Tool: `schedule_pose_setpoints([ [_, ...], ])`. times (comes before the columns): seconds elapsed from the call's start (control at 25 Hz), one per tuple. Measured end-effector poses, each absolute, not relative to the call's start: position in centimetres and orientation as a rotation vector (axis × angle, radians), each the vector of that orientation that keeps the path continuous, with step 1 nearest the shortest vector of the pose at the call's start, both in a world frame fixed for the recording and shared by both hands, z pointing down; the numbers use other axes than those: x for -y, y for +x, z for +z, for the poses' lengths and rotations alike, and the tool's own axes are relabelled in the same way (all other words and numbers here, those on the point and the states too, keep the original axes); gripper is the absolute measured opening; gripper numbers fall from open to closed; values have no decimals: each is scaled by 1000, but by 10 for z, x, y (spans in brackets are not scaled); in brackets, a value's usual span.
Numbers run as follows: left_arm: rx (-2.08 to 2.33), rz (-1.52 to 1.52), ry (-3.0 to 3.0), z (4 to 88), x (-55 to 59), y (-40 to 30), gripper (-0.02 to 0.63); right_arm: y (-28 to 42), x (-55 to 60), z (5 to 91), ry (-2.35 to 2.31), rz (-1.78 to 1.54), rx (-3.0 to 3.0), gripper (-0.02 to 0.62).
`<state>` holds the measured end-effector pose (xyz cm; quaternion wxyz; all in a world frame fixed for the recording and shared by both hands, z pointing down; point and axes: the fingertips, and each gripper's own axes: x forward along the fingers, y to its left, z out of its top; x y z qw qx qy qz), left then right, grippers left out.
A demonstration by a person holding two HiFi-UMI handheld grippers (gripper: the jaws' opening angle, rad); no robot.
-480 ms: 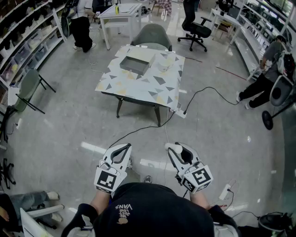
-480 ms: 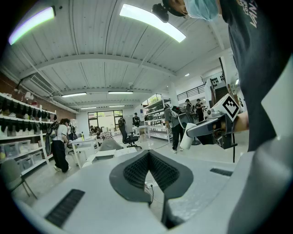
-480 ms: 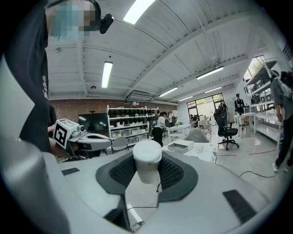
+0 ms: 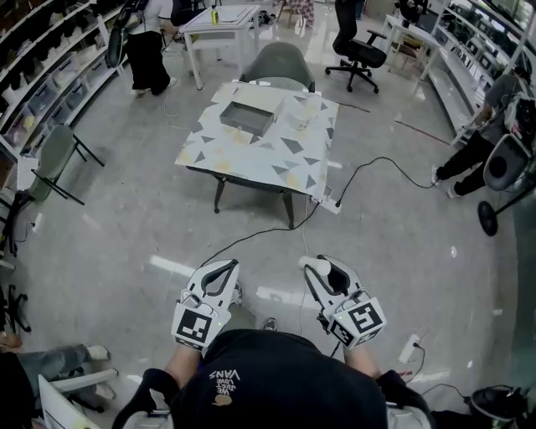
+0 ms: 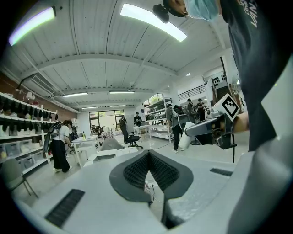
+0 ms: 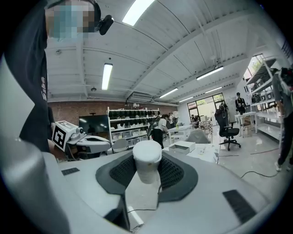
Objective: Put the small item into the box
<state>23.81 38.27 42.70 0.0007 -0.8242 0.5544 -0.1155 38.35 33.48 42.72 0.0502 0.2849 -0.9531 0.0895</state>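
The right gripper (image 4: 313, 268) clamps the small white item (image 6: 147, 161); the left gripper (image 5: 147, 154) is closed and empty. The box (image 4: 247, 117) sits well apart on the table (image 4: 251, 159) — tripping on the floor cable (image 4: 251, 239) could jolt the item loose.

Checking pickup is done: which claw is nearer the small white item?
Right. The right claw clamps the white item; the left claw is shut, empty, off to its left.

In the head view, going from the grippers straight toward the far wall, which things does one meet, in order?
The left gripper and right gripper, side by side → black cable on the floor → patterned table → grey box on it → green chair → white table.
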Motion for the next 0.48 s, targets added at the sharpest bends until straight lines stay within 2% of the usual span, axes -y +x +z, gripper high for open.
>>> schedule_pose_setpoints([
  [0.48,-1752,-317,-2618,436,-345,206,6,358,-299,423,924,328,2931,133],
])
